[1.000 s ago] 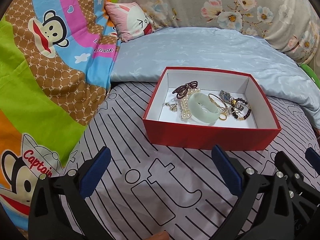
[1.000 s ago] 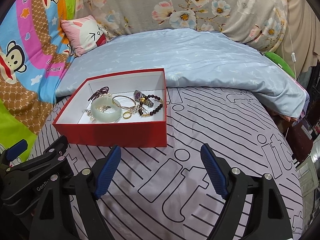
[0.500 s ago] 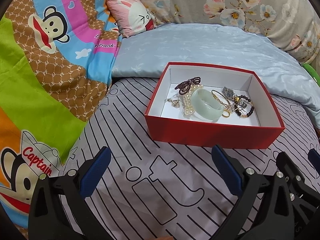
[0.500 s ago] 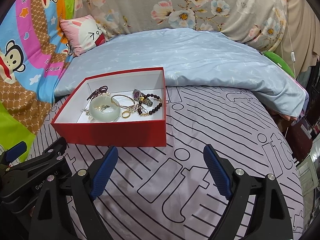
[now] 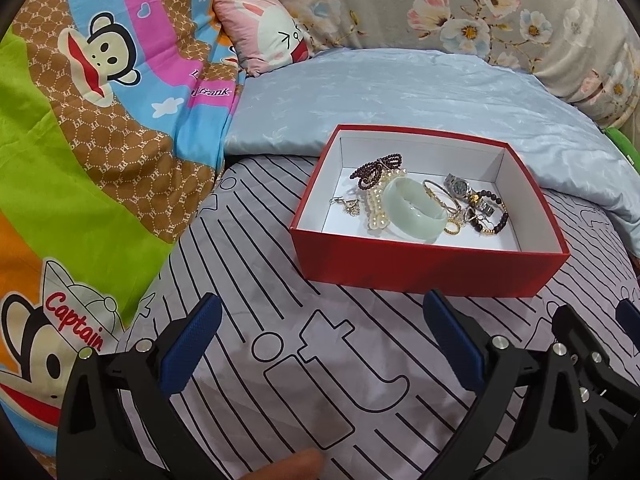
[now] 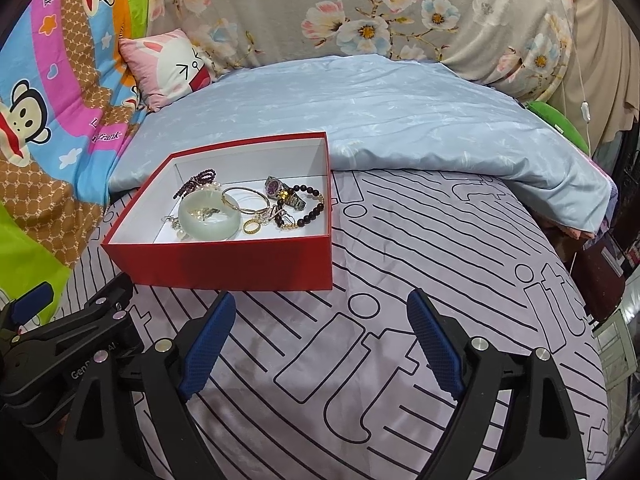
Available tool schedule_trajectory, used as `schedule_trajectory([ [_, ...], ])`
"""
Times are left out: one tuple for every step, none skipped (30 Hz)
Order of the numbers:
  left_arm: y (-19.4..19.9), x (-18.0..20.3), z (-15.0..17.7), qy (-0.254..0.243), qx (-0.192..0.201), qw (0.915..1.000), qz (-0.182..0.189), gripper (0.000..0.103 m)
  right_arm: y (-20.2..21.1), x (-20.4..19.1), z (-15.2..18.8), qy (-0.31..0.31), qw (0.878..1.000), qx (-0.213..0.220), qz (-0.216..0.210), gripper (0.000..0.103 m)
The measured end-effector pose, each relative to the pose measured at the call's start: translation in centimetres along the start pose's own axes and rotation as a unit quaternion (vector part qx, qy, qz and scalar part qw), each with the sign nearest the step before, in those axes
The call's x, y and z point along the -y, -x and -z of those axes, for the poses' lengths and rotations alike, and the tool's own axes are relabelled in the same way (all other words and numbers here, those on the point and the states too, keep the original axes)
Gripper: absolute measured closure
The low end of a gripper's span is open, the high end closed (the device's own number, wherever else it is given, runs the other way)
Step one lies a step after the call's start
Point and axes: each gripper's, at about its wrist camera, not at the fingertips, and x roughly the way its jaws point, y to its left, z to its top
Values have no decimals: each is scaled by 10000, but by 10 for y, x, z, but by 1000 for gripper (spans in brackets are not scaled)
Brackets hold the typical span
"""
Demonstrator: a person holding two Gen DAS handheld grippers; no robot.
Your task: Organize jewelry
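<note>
The box is red outside, white inside. In it lie a pale green bangle, cream pearls and dark maroon beads. The bed sheet is lilac with black lines, the quilt light blue, the blanket bright cartoon-monkey stripes.

The red box looks like matt card with a white paper lining. The bangle is smooth, glossy pale green, possibly jade. The watch is shiny metal. The striped sheet is soft matt cloth.
</note>
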Motion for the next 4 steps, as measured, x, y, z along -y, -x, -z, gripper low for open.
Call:
schedule_trajectory([
  [0,0,0,-7,18,10000,-2,5,0,0,0,-5,10000,6,-1,17],
  [1,0,0,-8,35,10000,-2,5,0,0,0,-15,10000,6,-9,17],
  [1,0,0,-7,44,10000,-6,5,0,0,1,-23,10000,-2,-8,17],
  [1,0,0,2,43,10000,-9,5,0,1,1,-36,10000,-5,-7,17],
])
